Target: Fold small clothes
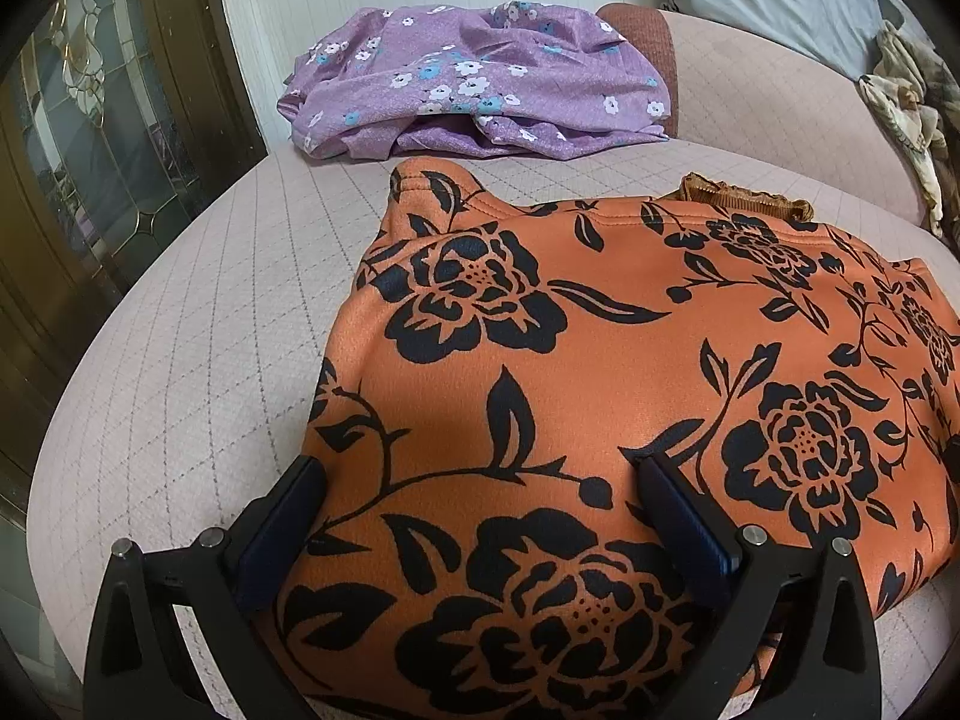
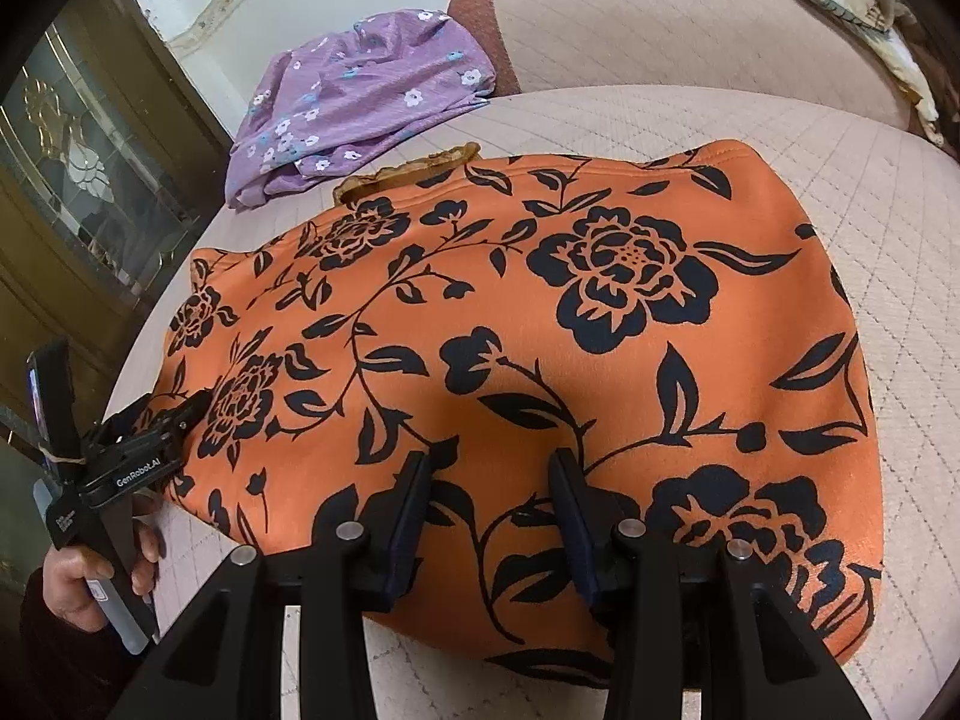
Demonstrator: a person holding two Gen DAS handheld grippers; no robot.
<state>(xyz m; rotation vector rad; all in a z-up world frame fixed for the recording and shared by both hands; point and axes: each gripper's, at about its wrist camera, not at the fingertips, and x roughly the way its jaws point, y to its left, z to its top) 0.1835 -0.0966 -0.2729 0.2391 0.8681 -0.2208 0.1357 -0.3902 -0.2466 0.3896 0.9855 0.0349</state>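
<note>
Underneath everything, a pale pink quilted sofa seat [image 1: 180, 360] spread across both views, its backrest [image 2: 660, 18] rising toward twelve o'clock. On it lay the orange garment [image 2: 510, 330] with black flowers, folded into a broad pad that filled the middle of the seat, a bit of ruffled tan trim [image 2: 414, 165] showing at its far edge. At about eleven o'clock from it, near but apart, sat a crumpled purple floral garment [image 1: 474, 84] against the backrest. A dark glass-fronted cabinet [image 1: 90, 150] stood at nine o'clock.

The left gripper [image 1: 480, 480] had its fingers spread wide over the near left corner of the orange garment, cloth between them but not pinched. In the right wrist view a hand [image 2: 90, 582] held that tool at eight o'clock. The right gripper [image 2: 492, 468] rested at six o'clock on the near edge, its fingers partly apart with flat cloth lying between them; nothing looked clamped.
</note>
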